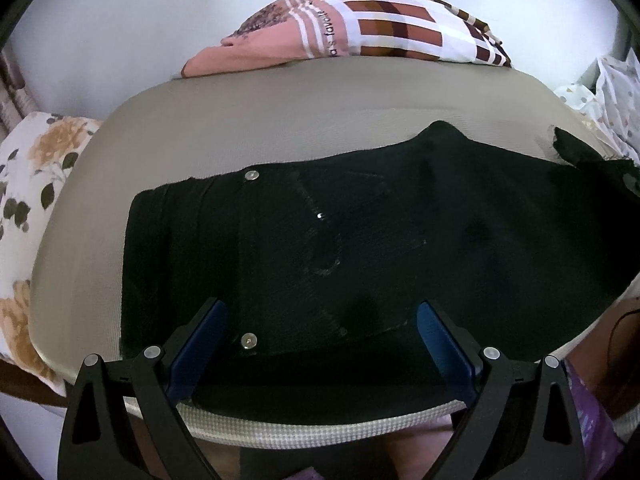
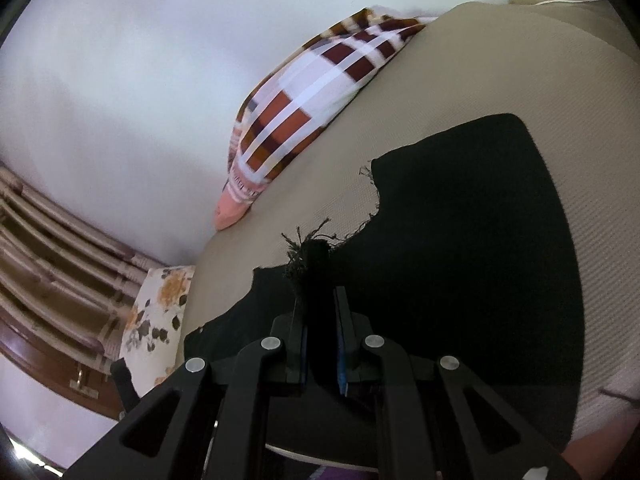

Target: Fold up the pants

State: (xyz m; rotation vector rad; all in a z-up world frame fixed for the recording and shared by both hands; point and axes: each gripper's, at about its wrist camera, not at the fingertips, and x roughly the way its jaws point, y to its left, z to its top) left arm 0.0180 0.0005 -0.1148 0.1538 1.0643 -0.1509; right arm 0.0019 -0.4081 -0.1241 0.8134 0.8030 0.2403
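The right gripper (image 2: 320, 280) is clamped on the frayed hem of the black pants (image 2: 460, 248), fabric pinched between its nearly closed pads. The left gripper (image 1: 320, 320) hangs spread wide above the waistband, holding nothing. One pair of pants lies flat on the beige cushion (image 1: 280, 120). Two metal buttons (image 1: 251, 175) show only in the left view; the right view alone shows the wooden rail (image 2: 60, 240) at nine o'clock. A checked cloth (image 1: 400, 24) sits at twelve o'clock.

One pair of black pants (image 1: 360, 240) on the beige mattress (image 1: 280, 120); two silver buttons, far (image 1: 251, 175) and near (image 1: 248, 340); one checked pillow (image 1: 400, 24); one floral cushion (image 1: 36, 184); two grippers, left (image 1: 320, 336) and right (image 2: 320, 280).
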